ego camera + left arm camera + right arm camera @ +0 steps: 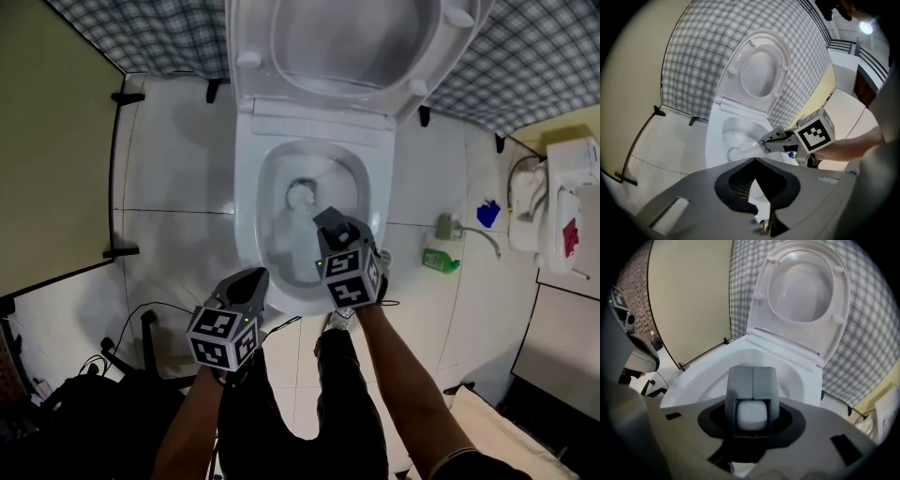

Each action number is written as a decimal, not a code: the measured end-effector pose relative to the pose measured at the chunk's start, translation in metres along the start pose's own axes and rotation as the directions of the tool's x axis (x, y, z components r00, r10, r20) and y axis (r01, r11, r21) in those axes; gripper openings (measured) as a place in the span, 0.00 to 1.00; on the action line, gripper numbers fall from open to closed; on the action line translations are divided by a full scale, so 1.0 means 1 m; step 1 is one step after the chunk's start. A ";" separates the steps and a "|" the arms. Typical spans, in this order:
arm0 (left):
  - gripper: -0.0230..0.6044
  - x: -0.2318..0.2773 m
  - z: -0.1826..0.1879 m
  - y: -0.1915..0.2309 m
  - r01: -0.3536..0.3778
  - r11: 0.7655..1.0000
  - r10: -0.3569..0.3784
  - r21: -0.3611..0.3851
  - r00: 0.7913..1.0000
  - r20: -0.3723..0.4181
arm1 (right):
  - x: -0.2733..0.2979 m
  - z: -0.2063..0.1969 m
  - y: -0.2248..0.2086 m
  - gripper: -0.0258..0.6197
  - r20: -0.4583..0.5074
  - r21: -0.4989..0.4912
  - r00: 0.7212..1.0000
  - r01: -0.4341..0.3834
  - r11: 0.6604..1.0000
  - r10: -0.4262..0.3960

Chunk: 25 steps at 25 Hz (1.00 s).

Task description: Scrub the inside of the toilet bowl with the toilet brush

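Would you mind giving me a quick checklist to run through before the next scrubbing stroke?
1. Toilet seat raised, bowl open: ok.
2. Right gripper shut on the toilet brush handle: ok.
3. Brush head down inside the toilet bowl: ok.
4. Left gripper outside the bowl, nothing between its jaws: ok.
5. Bristles pressing on the bowl wall: cannot tell.

On white floor tiles (pixel 178 169): green bottle (pixel 441 262) nr blue item (pixel 487 214), checked wall (pixel 534 66) behind, beige partition (pixel 47 141) at left.
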<state>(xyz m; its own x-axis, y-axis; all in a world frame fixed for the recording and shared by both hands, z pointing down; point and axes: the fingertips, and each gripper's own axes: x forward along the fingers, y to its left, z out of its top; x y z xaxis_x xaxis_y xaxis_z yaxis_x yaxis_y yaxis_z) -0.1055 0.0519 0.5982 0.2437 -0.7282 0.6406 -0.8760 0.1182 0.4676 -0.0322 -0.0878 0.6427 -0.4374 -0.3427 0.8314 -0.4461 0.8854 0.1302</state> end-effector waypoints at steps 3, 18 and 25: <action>0.05 -0.006 0.005 -0.001 -0.001 1.000 0.002 -0.021 1.000 0.023 | -0.021 0.006 0.019 0.32 0.034 -0.005 0.999 -0.036 0.999 0.037; 0.05 -0.019 0.006 0.004 -0.031 0.999 0.032 -0.031 0.998 0.045 | -0.027 -0.019 0.040 0.32 -0.014 0.027 0.997 -0.079 0.997 0.079; 0.05 -0.015 -0.004 -0.002 -0.018 0.999 0.020 -0.045 0.999 0.033 | -0.029 -0.040 0.042 0.32 -0.092 -0.020 0.988 -0.123 0.992 0.121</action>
<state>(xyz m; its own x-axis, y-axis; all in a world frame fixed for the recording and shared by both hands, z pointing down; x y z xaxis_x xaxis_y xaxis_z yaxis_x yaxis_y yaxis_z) -0.1057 0.0649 0.5897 0.2123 -0.7478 0.6291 -0.8607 0.1617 0.4828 -0.0073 -0.0278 0.6456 -0.4140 -0.2028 0.8874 -0.3732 0.9270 0.0377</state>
